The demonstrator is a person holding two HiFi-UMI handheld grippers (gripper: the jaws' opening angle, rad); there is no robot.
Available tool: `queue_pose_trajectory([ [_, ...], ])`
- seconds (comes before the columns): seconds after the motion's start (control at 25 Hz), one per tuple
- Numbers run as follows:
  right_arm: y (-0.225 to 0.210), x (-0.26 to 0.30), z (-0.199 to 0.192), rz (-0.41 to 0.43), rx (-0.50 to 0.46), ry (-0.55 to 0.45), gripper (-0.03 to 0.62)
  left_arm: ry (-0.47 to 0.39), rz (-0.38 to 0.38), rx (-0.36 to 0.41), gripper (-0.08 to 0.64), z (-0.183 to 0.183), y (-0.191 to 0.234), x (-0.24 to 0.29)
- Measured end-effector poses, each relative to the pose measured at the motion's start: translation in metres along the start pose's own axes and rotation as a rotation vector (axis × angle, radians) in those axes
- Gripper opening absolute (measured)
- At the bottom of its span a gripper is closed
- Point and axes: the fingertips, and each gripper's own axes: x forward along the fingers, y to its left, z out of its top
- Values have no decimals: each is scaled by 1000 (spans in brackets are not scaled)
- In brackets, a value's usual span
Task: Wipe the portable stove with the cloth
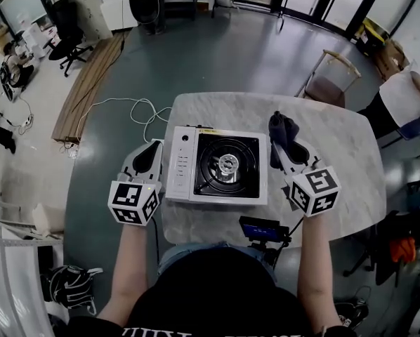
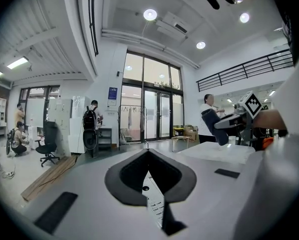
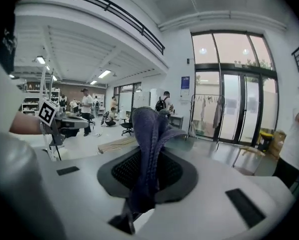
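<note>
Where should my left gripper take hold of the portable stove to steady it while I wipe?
Probably grip the portable stove by its left rim, beside the control panel, coming from the left. It lies flat with that thin white edge facing the left gripper, and the cloth in the right gripper needs the top free.

The white portable stove point(image 1: 217, 166), with a black burner tray, sits flat by the counter's point(image 1: 336, 153) near edge. The dark blue cloth point(image 1: 283, 130) stands bunched, pinched in the right tool point(image 1: 287, 153).
</note>
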Motion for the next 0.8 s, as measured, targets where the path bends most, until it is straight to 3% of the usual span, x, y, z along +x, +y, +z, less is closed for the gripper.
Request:
queue_pose_trajectory([
  [0.2,-2,-34,17,-129,-110,-122,77,-59,17,20,12,18,2,-1],
  [0.44,-9,-59,25,-236,-151,-317,75,-178,49,81,12,42,5,-1],
  [0.8,-12,-64,27,-283,-156,-357,75,-306,51,160,11,81,-1,1],
])
